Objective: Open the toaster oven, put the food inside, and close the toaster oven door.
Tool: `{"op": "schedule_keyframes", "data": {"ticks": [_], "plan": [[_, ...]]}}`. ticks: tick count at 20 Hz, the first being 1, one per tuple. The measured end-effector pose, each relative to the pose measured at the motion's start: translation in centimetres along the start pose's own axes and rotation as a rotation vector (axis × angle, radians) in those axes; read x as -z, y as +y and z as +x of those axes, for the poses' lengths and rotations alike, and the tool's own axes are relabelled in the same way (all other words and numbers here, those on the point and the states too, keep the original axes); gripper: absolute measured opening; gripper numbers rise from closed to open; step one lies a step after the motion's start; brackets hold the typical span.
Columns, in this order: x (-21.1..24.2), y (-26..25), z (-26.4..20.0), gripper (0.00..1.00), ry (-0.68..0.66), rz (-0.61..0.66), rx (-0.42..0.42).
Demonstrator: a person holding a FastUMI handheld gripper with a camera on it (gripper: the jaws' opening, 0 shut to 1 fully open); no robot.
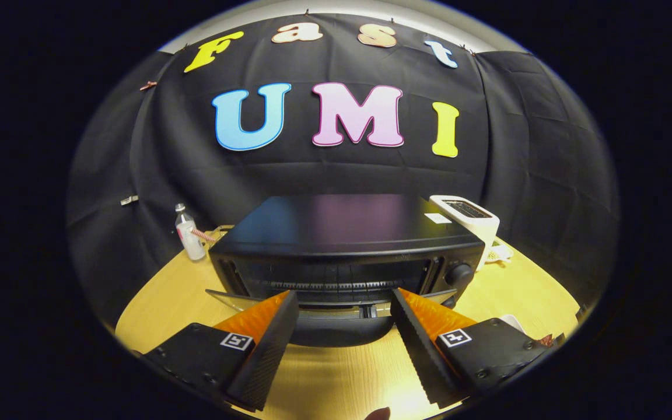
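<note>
1. on the wooden counter (149, 303), far left and near the booth wall, a small plastic bottle (189, 238) stands upright.
2. just ahead of the jaws sits the black toaster oven (345, 248), its glass door (336, 312) dropped open toward the gripper (345, 303), rack visible inside.
3. the jaws are spread wide, holding nothing, the door's edge between their tips.
4. right of the oven, a white toaster (469, 217) stands just behind its corner.
</note>
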State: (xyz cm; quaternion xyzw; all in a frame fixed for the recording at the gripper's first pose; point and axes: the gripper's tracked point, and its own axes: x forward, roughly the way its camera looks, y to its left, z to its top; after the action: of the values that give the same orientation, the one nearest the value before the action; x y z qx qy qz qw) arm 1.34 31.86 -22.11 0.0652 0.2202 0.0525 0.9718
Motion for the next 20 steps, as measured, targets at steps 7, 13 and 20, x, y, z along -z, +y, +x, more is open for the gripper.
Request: {"op": "schedule_keyframes", "data": {"ticks": [7, 13, 20], "plan": [[6.4, -0.1, -3.4, 0.99, 0.103, -0.024, -0.014], [12.8, -0.3, -4.0, 0.99, 0.259, -0.030, -0.024], [12.6, 0.2, -5.7, 0.99, 0.293, -0.093, -0.137]]}}
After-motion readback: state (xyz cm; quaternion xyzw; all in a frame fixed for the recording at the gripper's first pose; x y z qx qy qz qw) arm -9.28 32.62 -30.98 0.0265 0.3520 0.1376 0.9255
